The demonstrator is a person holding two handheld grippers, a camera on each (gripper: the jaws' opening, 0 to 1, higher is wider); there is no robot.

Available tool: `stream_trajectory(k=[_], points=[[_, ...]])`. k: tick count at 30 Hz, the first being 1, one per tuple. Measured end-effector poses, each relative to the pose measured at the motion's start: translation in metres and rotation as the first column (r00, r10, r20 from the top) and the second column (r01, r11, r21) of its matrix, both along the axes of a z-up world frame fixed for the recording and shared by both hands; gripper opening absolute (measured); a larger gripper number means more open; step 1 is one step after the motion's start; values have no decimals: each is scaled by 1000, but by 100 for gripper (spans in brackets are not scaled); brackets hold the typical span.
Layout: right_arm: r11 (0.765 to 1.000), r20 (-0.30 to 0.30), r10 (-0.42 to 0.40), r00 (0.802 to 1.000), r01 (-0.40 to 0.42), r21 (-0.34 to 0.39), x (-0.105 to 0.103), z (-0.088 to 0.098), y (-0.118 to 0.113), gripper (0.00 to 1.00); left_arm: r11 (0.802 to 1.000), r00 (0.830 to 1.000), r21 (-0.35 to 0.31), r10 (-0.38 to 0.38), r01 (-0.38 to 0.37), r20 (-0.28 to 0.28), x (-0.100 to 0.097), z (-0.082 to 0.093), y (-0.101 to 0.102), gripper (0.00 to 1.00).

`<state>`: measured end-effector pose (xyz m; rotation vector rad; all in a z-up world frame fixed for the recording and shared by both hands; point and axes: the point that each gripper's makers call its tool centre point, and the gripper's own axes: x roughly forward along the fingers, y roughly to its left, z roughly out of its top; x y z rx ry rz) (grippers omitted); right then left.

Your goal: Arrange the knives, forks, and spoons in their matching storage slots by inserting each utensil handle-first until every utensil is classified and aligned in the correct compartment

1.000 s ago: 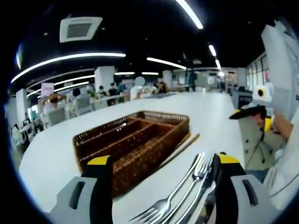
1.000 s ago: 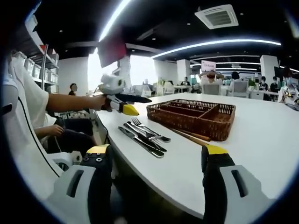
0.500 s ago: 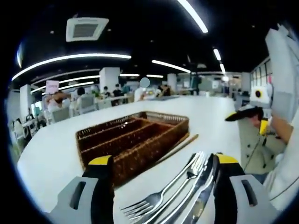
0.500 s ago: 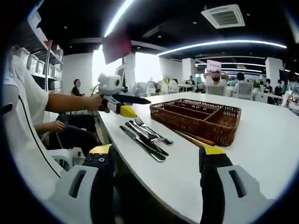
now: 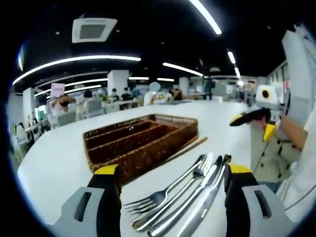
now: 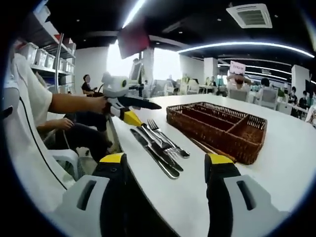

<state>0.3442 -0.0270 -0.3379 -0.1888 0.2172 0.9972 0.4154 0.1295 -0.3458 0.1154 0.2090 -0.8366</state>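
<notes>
A brown wicker cutlery basket [image 5: 143,140] with several long slots stands on the white table [image 5: 54,168]. Just in front of it lies a row of steel utensils: a fork [image 5: 158,197], a second piece beside it, and a knife [image 5: 205,205]. My left gripper [image 5: 172,169] is open, its yellow-tipped jaws low on either side of these utensils. In the right gripper view the same basket [image 6: 217,123] and utensils [image 6: 158,145] lie ahead of my open right gripper [image 6: 166,159]. The left gripper [image 6: 148,114], in a hand, hovers at the utensils' far end.
A thin wooden stick [image 5: 187,149] lies along the basket's near side. The right gripper [image 5: 249,126] hangs off the table's edge. A seated person in white [image 6: 29,113] and a chair [image 6: 64,158] are beside the table edge. People and tables fill the hall behind.
Both views have drawn closer to the utensils. The left gripper has sunk lower over them, so more of the fork and knife shows between its jaws. Nothing on the table has shifted.
</notes>
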Motion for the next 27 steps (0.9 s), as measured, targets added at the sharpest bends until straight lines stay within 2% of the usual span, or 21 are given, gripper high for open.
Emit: stream_trajectory(k=[5,9,14,17,19,20,22,27], points=[[999,7,29,1000,-29,-35,5,2,8,62,1000,1000,10,-2,2,7,-5,-4,2,84],[998,17,43,999,-42,-54,11,4,14,62,1000,1000,-7,11,-11,-2,-6,-5,5,84],[993,22,92,996,-90,-80,20,9,30,58,1000,1000,-18,10,-10,2,-10,-6,5,83],[987,23,128,992,-125,-102,25,10,42,56,1000,1000,-3,17,-17,16,-11,-7,6,83],[983,33,145,989,-140,-121,30,12,51,55,999,999,5,34,-34,14,-11,-9,10,82],[980,49,163,985,-155,-127,33,14,57,55,999,999,-13,37,-37,23,-12,-7,12,82],[978,39,176,984,-170,-123,38,15,64,55,998,999,-30,48,-48,4,-11,-8,16,82],[971,22,219,975,-216,-100,52,16,83,53,997,997,-28,75,-75,5,-11,-13,25,81]])
